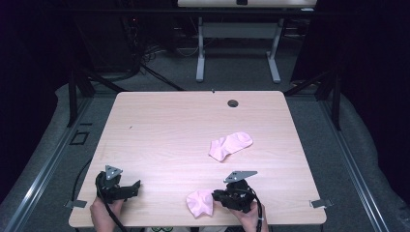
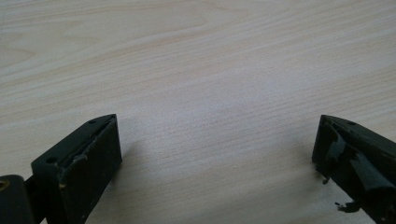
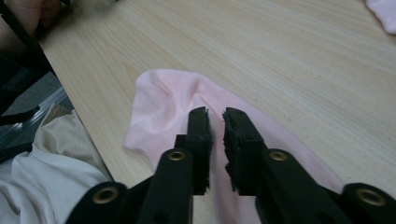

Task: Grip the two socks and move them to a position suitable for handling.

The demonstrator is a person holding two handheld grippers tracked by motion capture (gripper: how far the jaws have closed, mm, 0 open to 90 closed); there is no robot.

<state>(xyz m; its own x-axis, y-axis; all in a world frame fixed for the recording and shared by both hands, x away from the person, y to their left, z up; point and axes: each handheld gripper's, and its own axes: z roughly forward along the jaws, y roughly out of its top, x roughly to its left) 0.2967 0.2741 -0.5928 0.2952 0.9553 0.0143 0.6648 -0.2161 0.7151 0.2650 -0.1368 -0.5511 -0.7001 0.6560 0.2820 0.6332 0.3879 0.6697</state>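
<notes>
Here the right gripper (image 3: 216, 116) sits low at the near edge of the table (image 1: 159, 130), right over a pink sock (image 3: 163, 105). Its jaws stand close together with a thin gap between them. The sock lies flat under the tips and spreads out ahead of them and to both sides. I cannot see any cloth pinched in the gap, so it looks let go, not held.

A second pink sock (image 1: 231, 144) lies farther out ahead of this gripper, well apart from the first one, near the middle of the table.

The left gripper (image 2: 217, 140) rests off to the side, with its jaws wide apart and just bare wood between them.

A sock like this is soft, light and floppy. It will bend and hang down when lifted, and it will not break. It may slide a little on the smooth wood. I think a good place to grab is a raised fold or the edge of the cloth, so the jaws catch a bit of it.
</notes>
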